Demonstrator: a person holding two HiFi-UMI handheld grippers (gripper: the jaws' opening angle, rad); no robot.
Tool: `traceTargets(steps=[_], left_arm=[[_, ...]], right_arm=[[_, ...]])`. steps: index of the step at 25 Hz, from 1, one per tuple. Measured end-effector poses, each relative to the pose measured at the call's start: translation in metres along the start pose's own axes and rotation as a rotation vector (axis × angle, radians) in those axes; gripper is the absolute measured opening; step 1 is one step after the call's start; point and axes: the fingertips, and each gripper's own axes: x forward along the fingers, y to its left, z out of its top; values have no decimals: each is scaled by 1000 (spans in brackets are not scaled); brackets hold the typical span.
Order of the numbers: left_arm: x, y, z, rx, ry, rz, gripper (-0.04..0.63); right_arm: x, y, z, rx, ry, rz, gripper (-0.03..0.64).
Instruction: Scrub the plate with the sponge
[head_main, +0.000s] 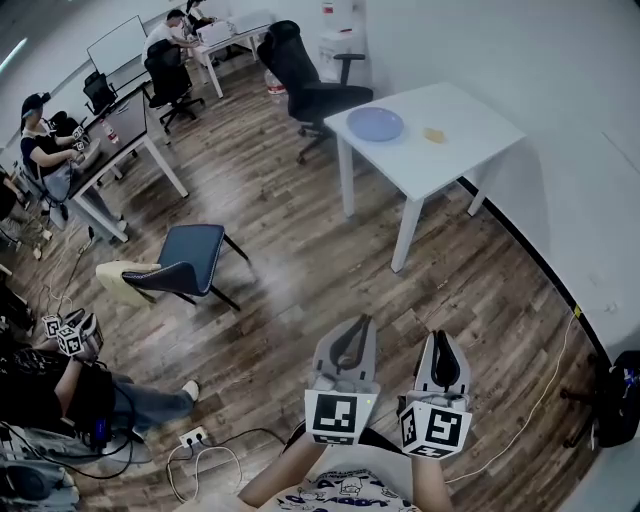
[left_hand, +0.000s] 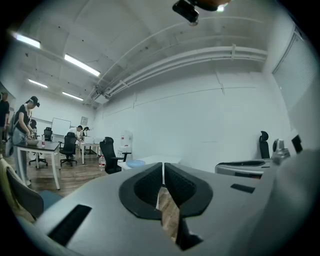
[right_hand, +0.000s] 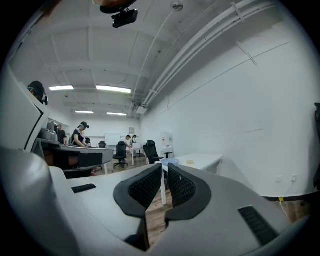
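A pale blue plate (head_main: 375, 124) lies on a white table (head_main: 470, 140) across the room, with a small yellow sponge (head_main: 434, 134) to its right. In the left gripper view the plate (left_hand: 135, 163) shows just past the jaws; in the right gripper view it (right_hand: 169, 161) is a thin blue sliver on the table (right_hand: 200, 160). My left gripper (head_main: 354, 330) and right gripper (head_main: 440, 345) are held side by side over the wooden floor, well short of the table. Both point level toward it. Both are shut with nothing between the jaws.
A blue chair (head_main: 185, 260) stands on the floor to the left. A black office chair (head_main: 305, 80) is behind the table. Desks with seated people (head_main: 45, 140) fill the far left. A white wall (head_main: 560, 120) runs along the right, with cables on the floor.
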Motion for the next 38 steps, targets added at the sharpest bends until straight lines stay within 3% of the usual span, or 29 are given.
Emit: traceTargets(steps=[13, 23, 29, 38], left_arm=[[113, 37, 1, -2, -2, -54, 20], [223, 96, 37, 13, -31, -84, 21], [263, 132, 44, 12, -43, -92, 21], [309, 145, 40, -5, -14, -104, 20]], right_arm=[[110, -25, 2, 5, 2, -54, 34], [230, -27, 31, 2, -21, -92, 34], [280, -20, 33, -14, -20, -102, 34], [325, -32, 27, -11, 14, -117, 34]])
